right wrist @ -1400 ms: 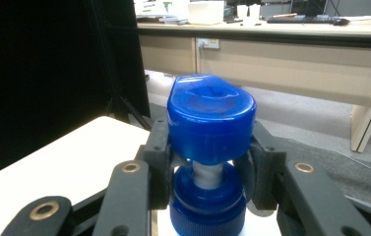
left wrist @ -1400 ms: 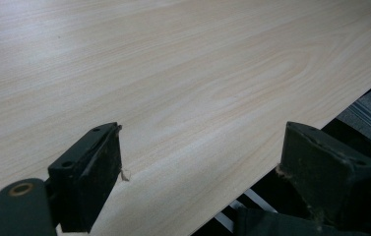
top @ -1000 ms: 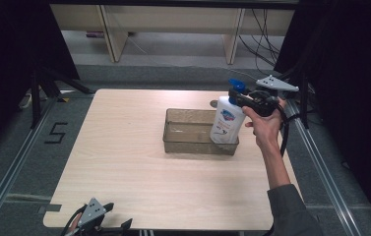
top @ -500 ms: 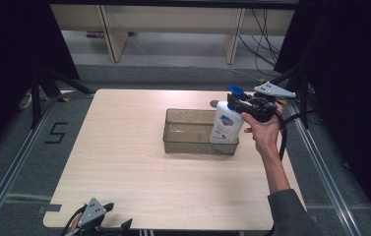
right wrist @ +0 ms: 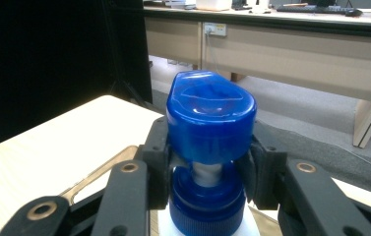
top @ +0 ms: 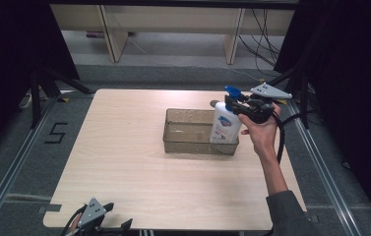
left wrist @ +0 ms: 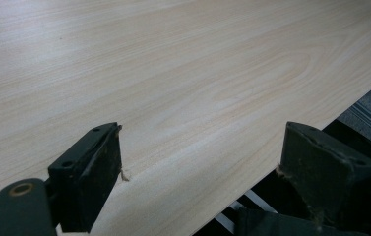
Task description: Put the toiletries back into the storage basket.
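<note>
A white pump bottle (top: 224, 127) with a blue cap (right wrist: 210, 118) stands upright in the right end of a clear rectangular tray (top: 188, 143) on the wooden table. My right gripper (top: 236, 104) comes in level from the right, its jaws on either side of the pump neck just under the cap. In the right gripper view (right wrist: 207, 169) the jaws have just been opening; the pads sit close beside the cap with the neck between them and no firm squeeze. My left gripper (top: 122, 225) rests at the table's near left edge, and its jaws (left wrist: 202, 147) are wide apart with nothing between them.
The tray's left part holds nothing. The table (top: 124, 162) has bare wood to the left of the tray and in front of it. Metal floor rails (top: 11, 167) run along both sides, and desks (top: 173, 19) stand beyond the far edge.
The right hand and the bottle have sunk a little, so the bottle stands lower in the tray's right end. The left gripper has stayed put.
</note>
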`<state>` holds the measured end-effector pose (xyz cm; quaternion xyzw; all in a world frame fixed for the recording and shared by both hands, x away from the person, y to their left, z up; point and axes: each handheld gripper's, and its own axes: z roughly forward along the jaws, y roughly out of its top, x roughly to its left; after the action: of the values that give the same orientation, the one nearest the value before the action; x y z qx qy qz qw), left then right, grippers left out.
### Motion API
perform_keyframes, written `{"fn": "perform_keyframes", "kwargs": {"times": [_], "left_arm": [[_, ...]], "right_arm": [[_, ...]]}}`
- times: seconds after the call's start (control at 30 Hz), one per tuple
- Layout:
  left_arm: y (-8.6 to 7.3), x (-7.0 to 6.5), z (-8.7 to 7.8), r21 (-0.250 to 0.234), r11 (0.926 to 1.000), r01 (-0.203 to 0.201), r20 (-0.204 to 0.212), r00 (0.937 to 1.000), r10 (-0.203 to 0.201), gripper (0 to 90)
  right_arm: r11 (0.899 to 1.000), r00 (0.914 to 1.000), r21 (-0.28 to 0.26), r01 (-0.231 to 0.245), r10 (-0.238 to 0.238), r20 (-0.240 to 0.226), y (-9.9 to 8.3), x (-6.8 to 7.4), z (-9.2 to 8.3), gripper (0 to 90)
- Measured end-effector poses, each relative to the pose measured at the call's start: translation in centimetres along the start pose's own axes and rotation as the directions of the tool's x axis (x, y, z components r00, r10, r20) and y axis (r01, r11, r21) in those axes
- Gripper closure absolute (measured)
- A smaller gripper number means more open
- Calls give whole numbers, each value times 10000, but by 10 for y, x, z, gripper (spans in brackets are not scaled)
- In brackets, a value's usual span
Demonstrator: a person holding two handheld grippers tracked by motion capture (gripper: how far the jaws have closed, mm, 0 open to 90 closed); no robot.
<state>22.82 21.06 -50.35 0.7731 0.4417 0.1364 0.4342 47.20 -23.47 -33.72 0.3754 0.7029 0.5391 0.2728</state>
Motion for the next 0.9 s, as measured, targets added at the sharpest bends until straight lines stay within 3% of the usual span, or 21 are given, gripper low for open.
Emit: {"fn": "perform_keyframes", "kwargs": {"times": [0.17,0.3,0.47,0.6,0.9], "left_arm": [[0,0,0,-18,10000,-41,9,10000,41,153],[0,0,0,3,10000,-5,3,10000,5,153],[0,0,0,-1,10000,-50,0,10000,50,153],[0,0,0,3,10000,-27,-8,10000,27,153],[0,0,0,0,10000,-54,5,10000,54,153]], "right_arm": [[9985,9985,118,-532,530,127,-1,0,-1,462],[9968,9968,71,-792,793,-138,-3,-2,0,367],[9934,9934,14,-1144,1144,-105,-6,-3,0,290],[9912,9910,61,-1325,1326,-181,-7,-3,0,271],[9921,9919,110,-1246,1249,-245,-6,0,1,260]]}}
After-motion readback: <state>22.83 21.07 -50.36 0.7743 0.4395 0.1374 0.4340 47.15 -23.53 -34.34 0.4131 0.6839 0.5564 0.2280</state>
